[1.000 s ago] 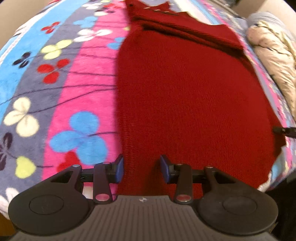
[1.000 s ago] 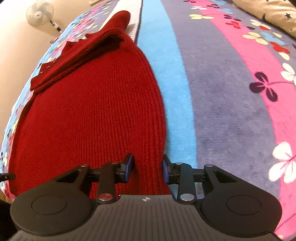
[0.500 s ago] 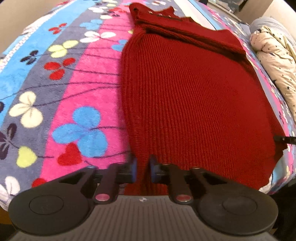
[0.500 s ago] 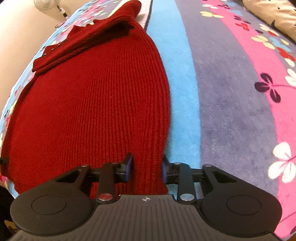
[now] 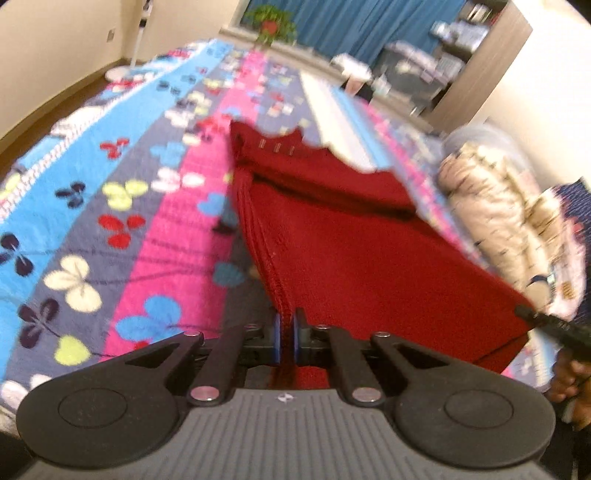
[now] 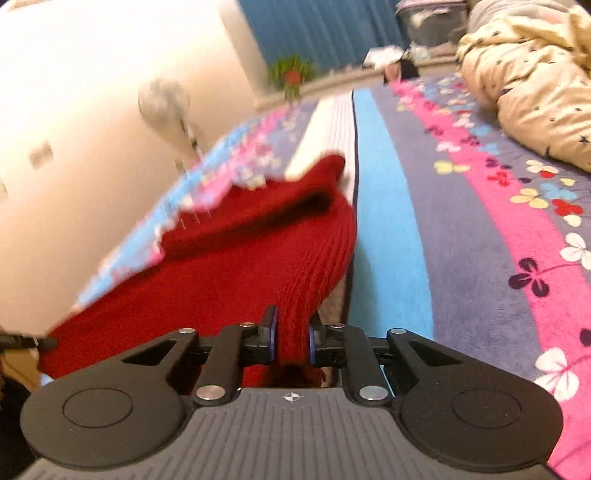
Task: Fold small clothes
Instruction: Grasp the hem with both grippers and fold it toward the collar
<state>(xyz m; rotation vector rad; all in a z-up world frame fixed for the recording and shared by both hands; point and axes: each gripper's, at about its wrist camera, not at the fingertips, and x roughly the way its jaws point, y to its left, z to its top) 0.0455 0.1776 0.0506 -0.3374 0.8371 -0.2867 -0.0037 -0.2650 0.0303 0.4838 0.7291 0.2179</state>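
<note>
two grippers, left gripper (image 5: 285, 334) and right gripper (image 6: 290, 341), jaws each pinching one red sweater (image 5: 354, 251).

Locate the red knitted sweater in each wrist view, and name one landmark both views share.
Left wrist: red knitted sweater centre to right, near corner clamped in the jaws.
Right wrist: sweater centre to left, near corner clamped.
Shared landmark: potted plant before the blue curtain.

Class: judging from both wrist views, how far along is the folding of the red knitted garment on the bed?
Done: the red sweater has its far end folded across. In hand: the left gripper and the right gripper, its jaws just closing, each pinch a near corner, lifted off the floral blanket. Left: carrying that edge to the far end, probably, then flattening.
</note>
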